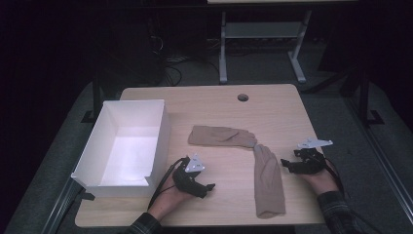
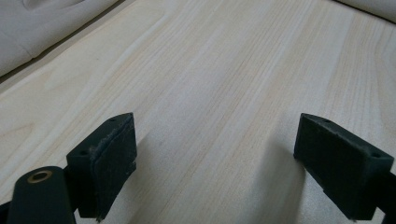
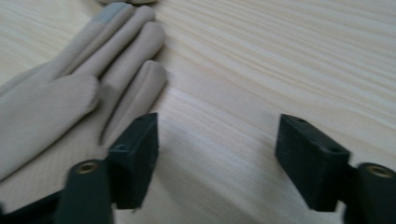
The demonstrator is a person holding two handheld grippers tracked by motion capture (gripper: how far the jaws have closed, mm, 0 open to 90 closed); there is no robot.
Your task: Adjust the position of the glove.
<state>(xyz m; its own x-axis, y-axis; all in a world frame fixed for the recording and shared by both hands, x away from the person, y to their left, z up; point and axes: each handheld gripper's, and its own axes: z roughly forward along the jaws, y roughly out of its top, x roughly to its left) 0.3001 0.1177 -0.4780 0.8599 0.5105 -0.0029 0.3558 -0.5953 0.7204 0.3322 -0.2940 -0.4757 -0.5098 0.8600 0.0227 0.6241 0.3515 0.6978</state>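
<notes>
Two beige knit gloves lie flat on the wooden table (image 1: 272,107). One glove (image 1: 221,136) lies crosswise at the middle; the other glove (image 1: 269,181) runs toward the front edge, and their fingertips meet. My right gripper (image 1: 288,165) rests just right of the near glove, open, with bare wood between its jaws. In the right gripper view that glove's fingers (image 3: 116,56) spread out at the left, beside my right gripper (image 3: 215,158). My left gripper (image 1: 207,190) sits at the front left, open, over bare wood. In the left gripper view the left gripper (image 2: 215,163) holds nothing.
A white open box (image 1: 127,146) stands at the table's left side, close to the left hand. A round cable hole (image 1: 242,97) is near the far edge. A second table's legs (image 1: 223,48) stand beyond on the dark floor.
</notes>
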